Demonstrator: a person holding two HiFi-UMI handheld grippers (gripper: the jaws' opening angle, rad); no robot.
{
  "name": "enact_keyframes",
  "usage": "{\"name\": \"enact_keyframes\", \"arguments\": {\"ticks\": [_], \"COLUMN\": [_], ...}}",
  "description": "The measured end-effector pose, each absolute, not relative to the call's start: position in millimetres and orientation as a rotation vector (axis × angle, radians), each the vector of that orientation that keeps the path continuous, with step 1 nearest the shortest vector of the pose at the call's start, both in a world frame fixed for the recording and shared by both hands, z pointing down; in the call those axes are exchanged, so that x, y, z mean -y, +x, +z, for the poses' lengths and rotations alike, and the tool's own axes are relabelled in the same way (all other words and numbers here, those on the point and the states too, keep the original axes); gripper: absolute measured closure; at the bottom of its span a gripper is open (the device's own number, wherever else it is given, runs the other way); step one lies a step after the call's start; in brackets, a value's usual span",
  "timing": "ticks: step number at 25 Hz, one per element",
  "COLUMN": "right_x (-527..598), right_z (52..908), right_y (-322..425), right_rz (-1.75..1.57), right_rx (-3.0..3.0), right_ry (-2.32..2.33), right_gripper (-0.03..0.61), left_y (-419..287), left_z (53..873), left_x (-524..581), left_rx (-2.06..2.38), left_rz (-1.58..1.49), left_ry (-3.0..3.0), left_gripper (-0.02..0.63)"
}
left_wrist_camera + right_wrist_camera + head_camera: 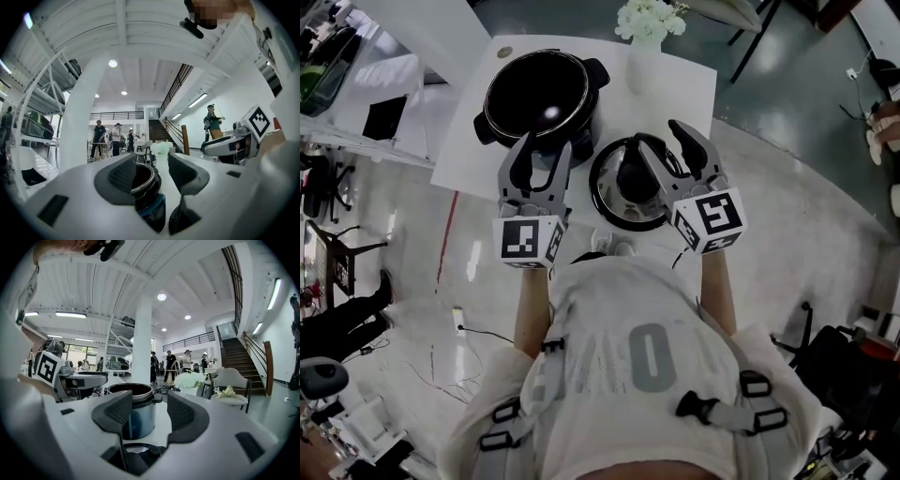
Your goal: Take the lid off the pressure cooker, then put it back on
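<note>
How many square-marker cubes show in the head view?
2. The left cube on the left gripper, near the open cooker; the right cube on the right gripper, by the lid. None seems hidden.

1. Pressure cooker (pixel 539 98), upper centre: black inside, silvery rim; blue-grey body in the right gripper view.
2. Lid (pixel 614 192): black with a shiny silver rim.
3. Table (pixel 684 84): white.
4. Flowers (pixel 649 19): white, in a white vase (pixel 642 66).
5. Left tool (pixel 546 145) and right tool (pixel 664 136): pale grey, dark grey pads, black-and-white square markers.
</note>
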State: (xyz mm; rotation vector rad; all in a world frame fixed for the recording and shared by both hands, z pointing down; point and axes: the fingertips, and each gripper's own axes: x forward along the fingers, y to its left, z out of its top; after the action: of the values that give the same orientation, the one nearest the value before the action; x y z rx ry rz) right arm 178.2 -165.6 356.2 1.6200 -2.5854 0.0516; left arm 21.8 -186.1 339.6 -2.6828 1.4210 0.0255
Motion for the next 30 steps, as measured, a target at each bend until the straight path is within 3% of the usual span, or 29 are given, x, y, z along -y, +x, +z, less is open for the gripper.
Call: {"name": "enact_keyframes", "arguments": {"ticks": [7, 18, 21, 28, 30], "right_x": [167.3, 122.9, 125.9, 110.5, 116.9], "right_z": [362.2, 481.9, 521.8, 575.8, 577.9], "right_y": [182.9, 181.8, 187.3, 181.9, 181.9], "right_rz": [0.052, 0.165, 0.229, 0.331, 0.336], "right_rx": [2.564, 2.423, 2.382, 2.314, 2.322], "right_ry": [1.598, 1.018, 0.936, 0.889, 0.920], "right_gripper": [0.350, 0.333, 0.321, 0.313, 0.339], "left_y": [49.6, 128.8, 140.9, 152.3, 153.8], "left_z": [348.4, 496.4, 532.4, 572.1, 572.8], "left_x": [183.8, 141.3, 149.1, 137.2, 139.0], "left_rx": [-1.229, -0.368, -0.283, -0.184, -0.174], "left_rz": [-0.034, -0.741, -0.824, -0.942, -0.939], "left_ry": [-2.786, -3.006, -3.059, -3.085, -3.084], "left_gripper": [0.397, 0.385, 0.330, 0.328, 0.328]}}
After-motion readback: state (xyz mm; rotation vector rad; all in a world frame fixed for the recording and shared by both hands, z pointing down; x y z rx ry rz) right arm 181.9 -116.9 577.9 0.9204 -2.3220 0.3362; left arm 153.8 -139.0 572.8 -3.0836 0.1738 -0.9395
